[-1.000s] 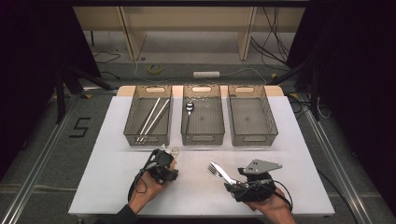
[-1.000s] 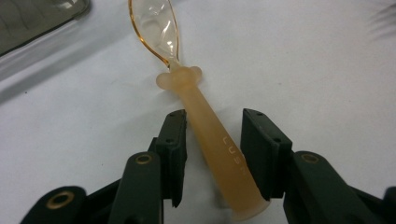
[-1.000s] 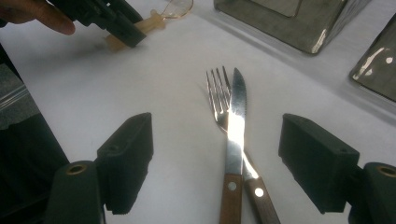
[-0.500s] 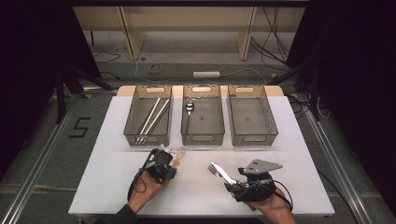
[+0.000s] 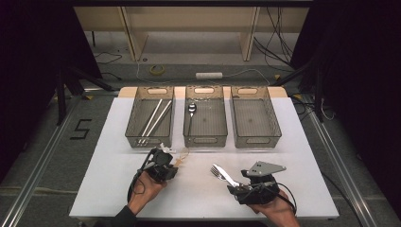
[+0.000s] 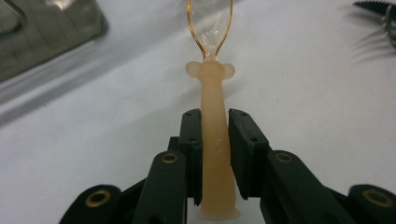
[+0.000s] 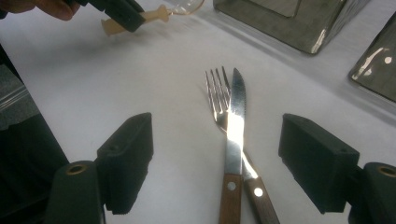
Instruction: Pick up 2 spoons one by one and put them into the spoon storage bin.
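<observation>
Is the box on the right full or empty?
Empty. The right bin shows only its bare mesh floor, while the other bins hold chopsticks and a spoon.

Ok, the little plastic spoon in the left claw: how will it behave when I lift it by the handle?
The spoon looks light: a slim peach handle and a thin clear amber-rimmed bowl. The left claw, whose jaws have just been closing, grips the handle's flat sides, so it probably won't roll. The grip sits far back from the bowl, so the thin plastic may flex or droop slightly. Its glossy surface might slip.
</observation>
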Demonstrator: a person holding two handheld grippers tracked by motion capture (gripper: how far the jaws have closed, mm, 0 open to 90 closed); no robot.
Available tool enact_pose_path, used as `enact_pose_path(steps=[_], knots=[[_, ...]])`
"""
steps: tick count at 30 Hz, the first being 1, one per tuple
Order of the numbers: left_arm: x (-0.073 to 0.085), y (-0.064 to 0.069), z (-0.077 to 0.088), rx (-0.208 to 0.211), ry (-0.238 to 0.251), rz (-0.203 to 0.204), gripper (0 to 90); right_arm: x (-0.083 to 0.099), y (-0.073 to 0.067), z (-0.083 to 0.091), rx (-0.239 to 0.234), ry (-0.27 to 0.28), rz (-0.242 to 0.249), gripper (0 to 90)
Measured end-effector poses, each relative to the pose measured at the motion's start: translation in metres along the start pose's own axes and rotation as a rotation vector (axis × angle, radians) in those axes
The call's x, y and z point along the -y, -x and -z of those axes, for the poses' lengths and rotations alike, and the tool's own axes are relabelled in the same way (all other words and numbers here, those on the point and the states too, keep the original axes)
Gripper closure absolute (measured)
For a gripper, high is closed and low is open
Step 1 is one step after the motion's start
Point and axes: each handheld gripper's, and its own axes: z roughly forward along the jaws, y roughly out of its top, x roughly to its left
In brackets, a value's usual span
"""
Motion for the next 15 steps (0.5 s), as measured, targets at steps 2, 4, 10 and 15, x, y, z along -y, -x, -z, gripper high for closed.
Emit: enact_pose_path(steps=[2, 4, 10, 15], knots=[[0.000, -0.001, 0.002, 0.004, 0.017, -0.007, 75.3, 0.000, 0.000, 0.000, 0.000, 0.001, -0.003, 27.3], [-0.001, -0.002, 0.004, 0.015, 0.027, -0.004, 75.3, 0.000, 0.000, 0.000, 0.001, 0.001, -0.002, 27.3], [-0.004, -0.004, 0.011, 0.044, 0.053, -0.011, 75.3, 0.000, 0.001, 0.000, 0.001, 0.003, -0.005, 27.3], [-0.007, -0.002, 0.019, 0.073, 0.085, -0.019, 75.3, 0.000, 0.001, 0.001, 0.003, 0.006, -0.006, 27.3]])
